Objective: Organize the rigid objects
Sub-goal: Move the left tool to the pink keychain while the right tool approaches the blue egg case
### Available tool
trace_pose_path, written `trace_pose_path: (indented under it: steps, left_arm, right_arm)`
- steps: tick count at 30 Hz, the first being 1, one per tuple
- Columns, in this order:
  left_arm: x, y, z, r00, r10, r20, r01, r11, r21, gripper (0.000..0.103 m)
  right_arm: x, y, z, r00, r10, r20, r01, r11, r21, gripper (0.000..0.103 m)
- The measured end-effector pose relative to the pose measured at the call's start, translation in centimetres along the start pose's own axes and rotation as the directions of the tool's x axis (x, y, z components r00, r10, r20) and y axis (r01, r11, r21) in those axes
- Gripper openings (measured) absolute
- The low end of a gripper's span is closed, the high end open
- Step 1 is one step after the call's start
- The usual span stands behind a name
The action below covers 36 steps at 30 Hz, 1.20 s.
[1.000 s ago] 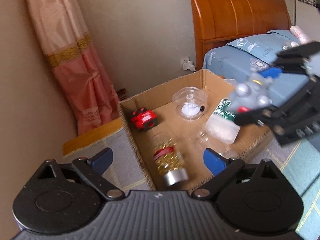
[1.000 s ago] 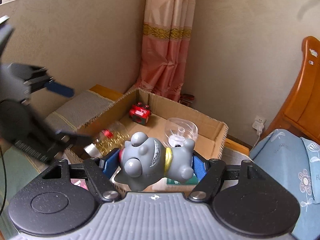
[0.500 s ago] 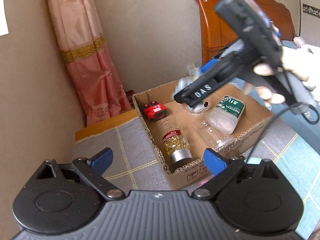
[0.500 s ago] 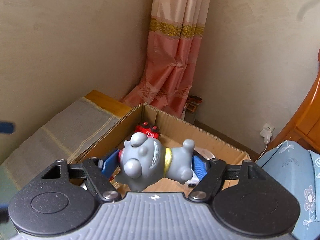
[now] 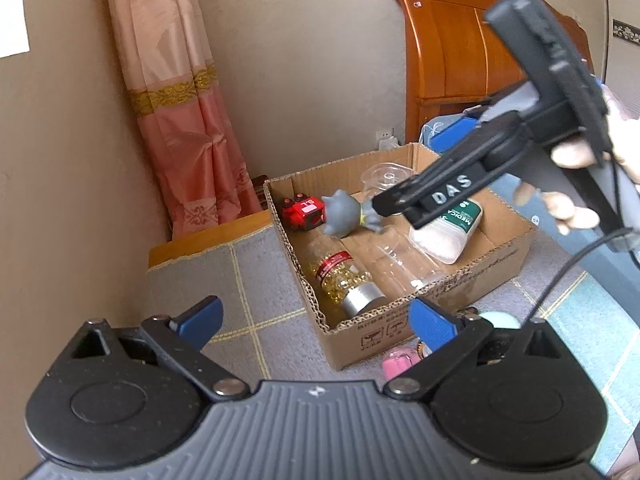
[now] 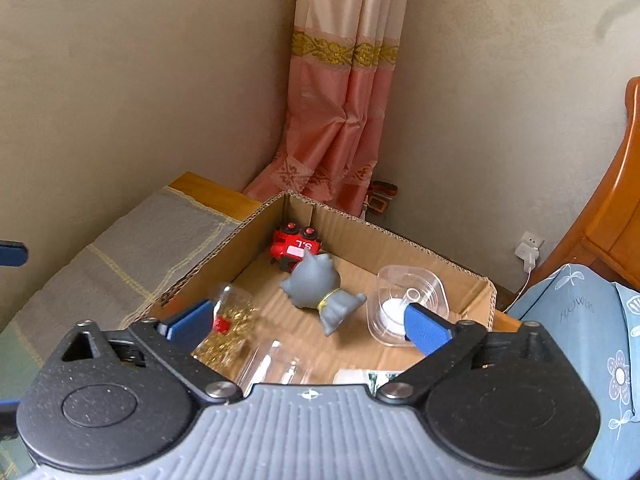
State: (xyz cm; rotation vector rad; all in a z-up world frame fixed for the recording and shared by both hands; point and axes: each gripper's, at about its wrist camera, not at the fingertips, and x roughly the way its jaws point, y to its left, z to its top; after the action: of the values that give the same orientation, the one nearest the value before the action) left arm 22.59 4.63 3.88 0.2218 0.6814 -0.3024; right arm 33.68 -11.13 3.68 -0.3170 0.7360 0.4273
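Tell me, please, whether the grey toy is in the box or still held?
In the box. The grey toy lies on the box floor beside the red car; the right gripper has just opened, nothing between its fingers.

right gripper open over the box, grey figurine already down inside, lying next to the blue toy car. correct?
One error: the toy car is red, not blue, as the right wrist view shows. The rest holds: the right gripper, whose jaws have just been opening, is open over the cardboard box with nothing between its pads, and the grey figurine lies inside next to the car.

Soft daylight — fisheye-warped edges, slight motion blur.
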Motion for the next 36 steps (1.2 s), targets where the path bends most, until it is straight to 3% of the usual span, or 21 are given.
trace_pose_path:
  steps: [9,13,16,24,30,36]
  left_arm:
    - [-2.0,-1.6,-1.2,1.000,0.029,0.006,-0.029,0.999,-0.045,0.102]
    - [-2.2,-2.6,-2.4,0.998,0.068,-0.016,-0.069,0.996,-0.053,0.102]
    - [-2.1,-3.2,-3.5,0.998,0.055,-0.035,-0.057,0.997,-0.061,0.102]
    - [-0.2,-3.3,-6.0,0.995,0.049,-0.088,-0.063,0.983,-0.170,0.102]
    - [1.2,-2.6,-7.4,0.989,0.076,-0.125,-0.101,0.971,-0.216,0.102]
    - [2.8,-2.1,-7.8,0.987,0.050,-0.154,-0.087,0.965,-0.246,0.102]
  right_arm:
    - [-3.6,0.1,-4.1,1.000,0.028,0.013,-0.029,0.998,0.064,0.103]
    - [-5.4,0.1,-7.3,0.999,-0.003,0.037,-0.001,0.993,0.114,0.103]
    - [-6.4,-0.2,-10.4,0.999,-0.021,0.043,0.013,0.984,0.180,0.103]
    - [-4.9,0.1,-18.5,0.994,-0.093,-0.054,0.105,0.944,0.313,0.103]
    - [-3.5,-1.0,-20.4,0.996,-0.059,-0.068,0.082,0.901,0.426,0.103]
    - [-2.0,0.6,-20.4,0.993,-0.079,-0.088,0.104,0.937,0.334,0.103]
